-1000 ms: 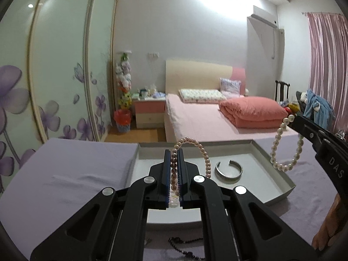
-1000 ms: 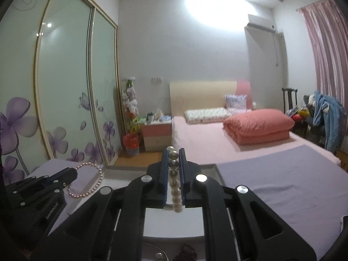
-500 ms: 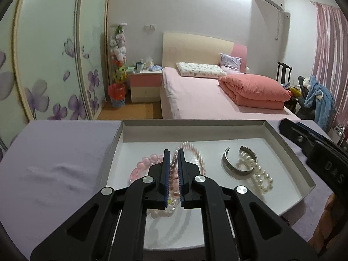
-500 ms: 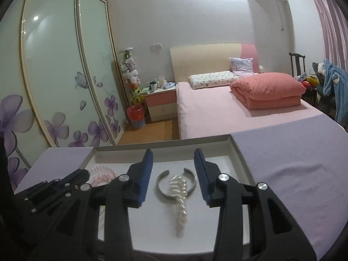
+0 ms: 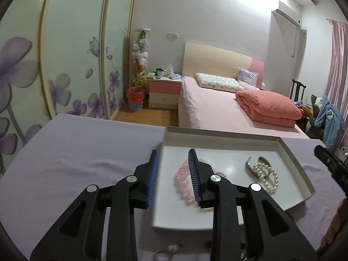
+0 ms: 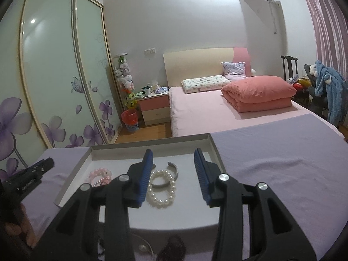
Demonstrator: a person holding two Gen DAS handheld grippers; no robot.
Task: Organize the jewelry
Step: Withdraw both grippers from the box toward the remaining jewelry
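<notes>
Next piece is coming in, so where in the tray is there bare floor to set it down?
Bare floor in the tray: the right strip between the silver cuff and the right wall, plus the near edge. Crowded: white pearl bracelet overlapping the cuff mid-tray, pink bead bracelets at left.

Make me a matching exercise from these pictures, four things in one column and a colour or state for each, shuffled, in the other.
Column one:
1. white pearl bracelet
2. pink bead bracelet
3. left gripper
4. tray

Column two:
A. open, holding nothing
B. lying partly over the silver bangle
C. white, on the purple cloth
D. at the tray's left side

Pairs: 1-B, 2-D, 3-A, 4-C
</notes>
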